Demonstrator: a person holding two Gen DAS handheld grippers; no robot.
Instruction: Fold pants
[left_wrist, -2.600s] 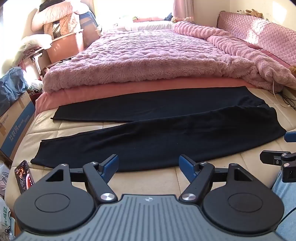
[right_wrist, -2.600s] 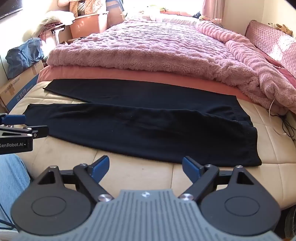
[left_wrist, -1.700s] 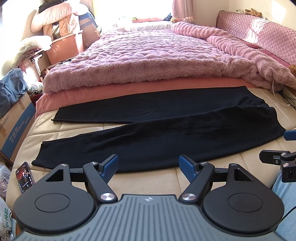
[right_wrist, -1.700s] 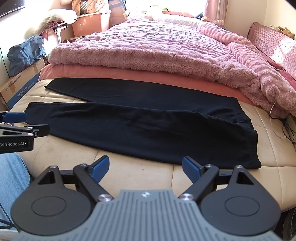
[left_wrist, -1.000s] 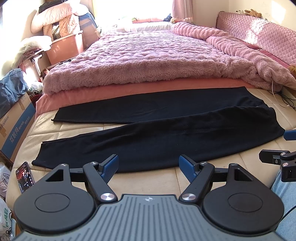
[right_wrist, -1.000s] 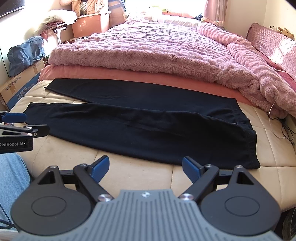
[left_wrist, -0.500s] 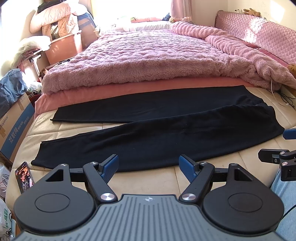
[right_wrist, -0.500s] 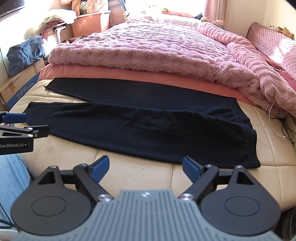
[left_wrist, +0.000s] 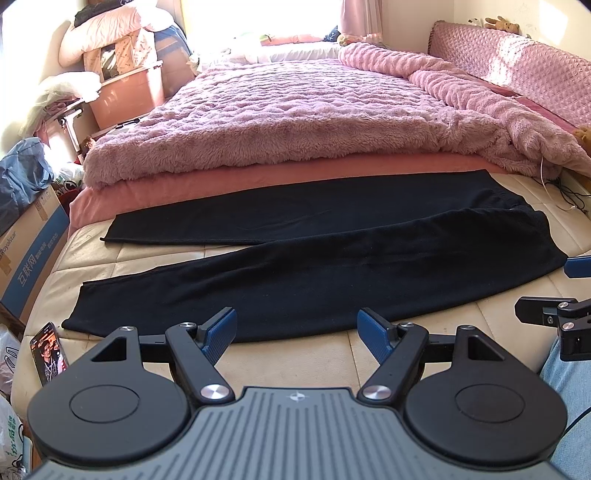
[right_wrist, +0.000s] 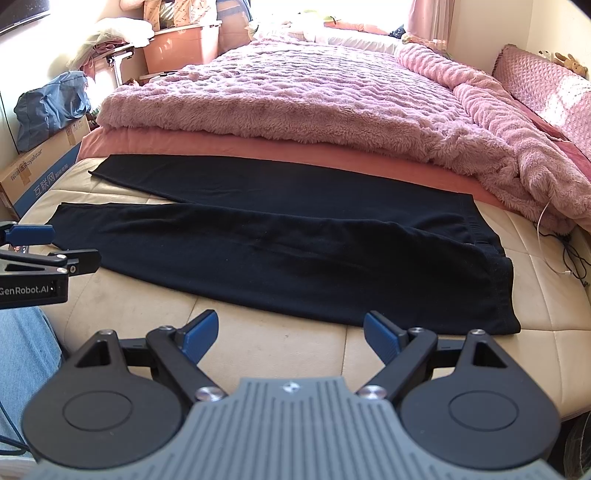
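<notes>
Black pants (left_wrist: 314, 266) lie flat across the cream mattress (left_wrist: 288, 354), legs spread in a V, cuffs to the left, waistband to the right. They also show in the right wrist view (right_wrist: 295, 251). My left gripper (left_wrist: 297, 328) is open and empty, just short of the near leg's front edge. My right gripper (right_wrist: 290, 332) is open and empty, near the waistband's front corner. Each gripper shows at the edge of the other's view.
A fluffy pink blanket (left_wrist: 295, 118) over a salmon sheet (left_wrist: 221, 181) lies behind the pants. A phone (left_wrist: 48, 352) rests at the mattress's left front corner. A cardboard box (left_wrist: 29, 254) stands at left. A cable (right_wrist: 554, 251) lies right of the waistband.
Almost nothing: both views shift very slightly. The pants lie as before and both grippers stay open.
</notes>
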